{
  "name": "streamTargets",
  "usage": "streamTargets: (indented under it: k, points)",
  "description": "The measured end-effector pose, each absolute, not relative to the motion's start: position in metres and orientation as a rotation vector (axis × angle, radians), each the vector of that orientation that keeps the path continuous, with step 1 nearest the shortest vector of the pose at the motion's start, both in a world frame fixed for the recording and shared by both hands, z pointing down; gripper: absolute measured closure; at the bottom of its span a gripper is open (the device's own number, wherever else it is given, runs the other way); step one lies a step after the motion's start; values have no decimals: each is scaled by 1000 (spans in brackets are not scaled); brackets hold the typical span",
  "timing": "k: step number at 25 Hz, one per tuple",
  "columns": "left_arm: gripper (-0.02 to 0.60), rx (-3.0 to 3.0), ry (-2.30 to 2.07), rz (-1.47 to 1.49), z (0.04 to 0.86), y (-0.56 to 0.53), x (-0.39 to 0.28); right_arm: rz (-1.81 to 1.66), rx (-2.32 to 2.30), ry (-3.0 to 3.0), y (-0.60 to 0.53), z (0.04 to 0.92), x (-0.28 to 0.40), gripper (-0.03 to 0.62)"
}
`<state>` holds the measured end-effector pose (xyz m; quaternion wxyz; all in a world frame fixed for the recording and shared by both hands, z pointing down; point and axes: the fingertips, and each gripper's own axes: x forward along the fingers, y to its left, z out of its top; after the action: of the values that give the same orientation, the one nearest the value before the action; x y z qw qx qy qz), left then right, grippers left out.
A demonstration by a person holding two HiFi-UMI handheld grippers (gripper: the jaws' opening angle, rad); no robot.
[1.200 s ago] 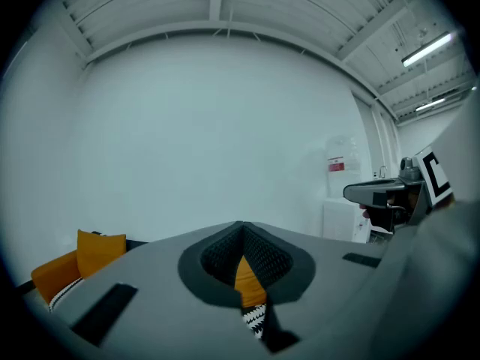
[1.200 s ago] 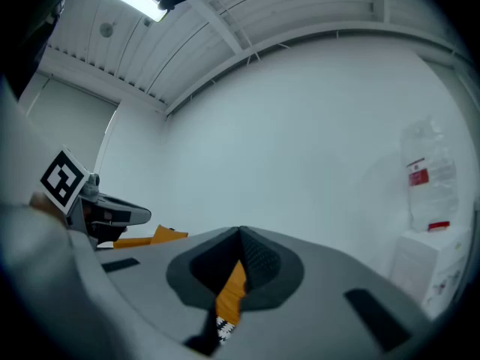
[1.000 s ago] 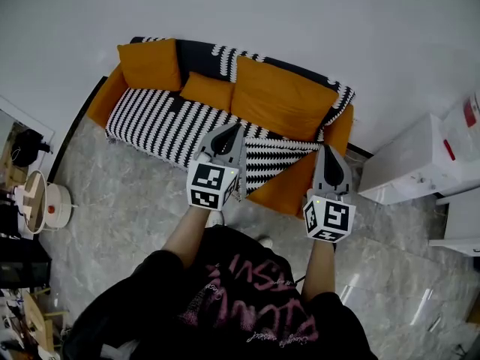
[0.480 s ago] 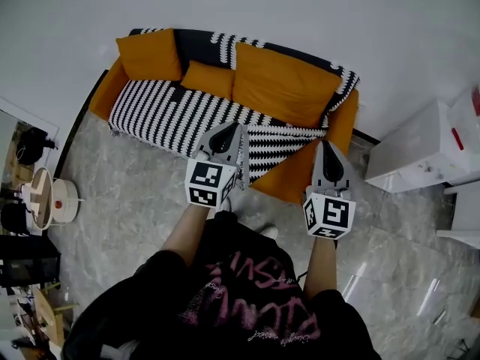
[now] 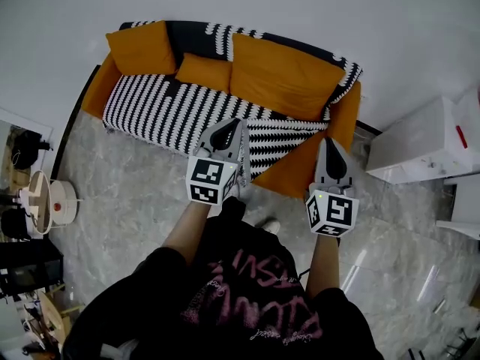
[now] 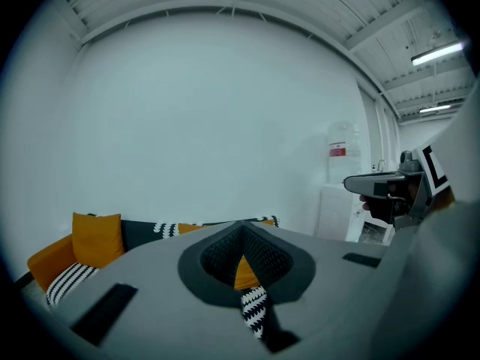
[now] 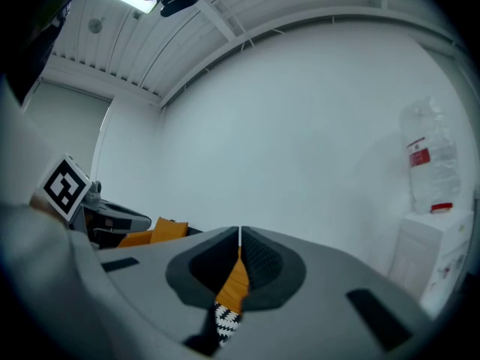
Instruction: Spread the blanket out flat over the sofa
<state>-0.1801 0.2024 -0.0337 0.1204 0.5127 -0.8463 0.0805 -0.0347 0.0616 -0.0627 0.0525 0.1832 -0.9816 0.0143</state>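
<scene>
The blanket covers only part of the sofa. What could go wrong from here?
The right end of the sofa is bare, and the striped blanket ends there at a slant; tugging one corner might drag the covered left side askew.
The left gripper and right gripper are both shut and empty; going down shut, they could just bunch the cloth.
The orange cushions seem to sit on the blanket and may pin it.

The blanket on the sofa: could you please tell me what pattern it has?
The blanket has black-and-white zigzag stripes; clearest in the head view.
</scene>
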Motion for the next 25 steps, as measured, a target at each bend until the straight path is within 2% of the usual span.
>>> streamTargets:
  k: [16,25]
  points:
    - [572,1605,-2279,183,20,204,-285,15,674,-2855,79,-37,-149,572]
    - [572,1600,-2226,201,45,195,-308,44,724,-2789,68,-13,-155,572]
